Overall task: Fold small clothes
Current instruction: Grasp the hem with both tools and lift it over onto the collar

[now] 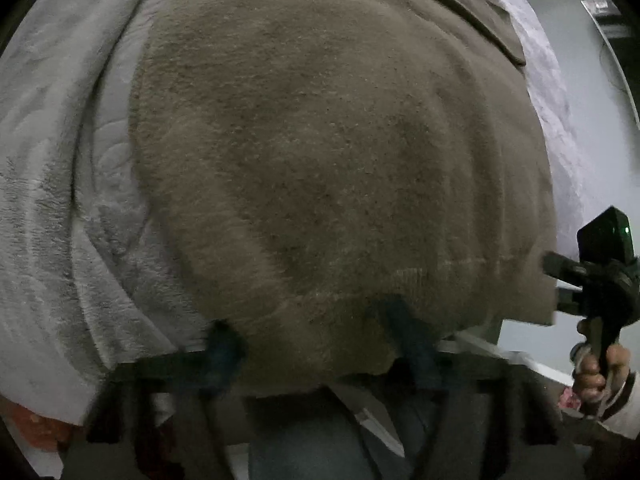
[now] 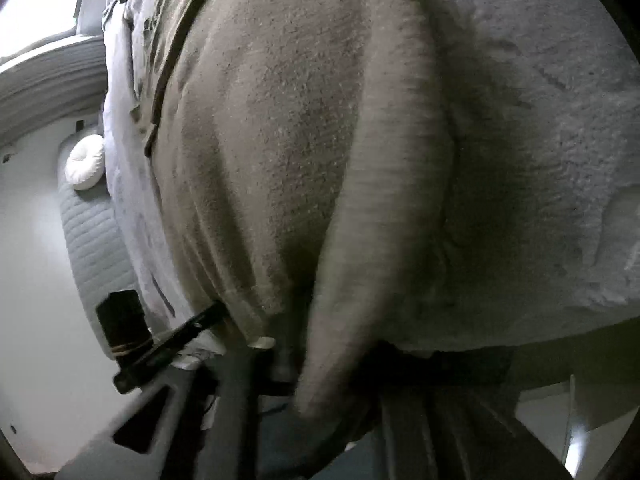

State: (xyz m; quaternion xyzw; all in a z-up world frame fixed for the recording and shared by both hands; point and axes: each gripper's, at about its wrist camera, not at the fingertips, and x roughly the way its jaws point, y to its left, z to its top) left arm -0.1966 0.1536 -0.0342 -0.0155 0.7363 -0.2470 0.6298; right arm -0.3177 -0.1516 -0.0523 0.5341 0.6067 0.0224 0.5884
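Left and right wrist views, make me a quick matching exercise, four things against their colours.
Things:
1. sweater
2. blanket
3. round cushion
4. right gripper

Colours:
A. white
B. black
C. brown
D. light grey

Pairs: 1-C, 2-D, 3-A, 4-B

**Dim bedroom, pale bedding**

White fuzzy blanket over a quilted mattress. Pale wall at left, round white cushion on a grey quilted surface. Bright window light top left.
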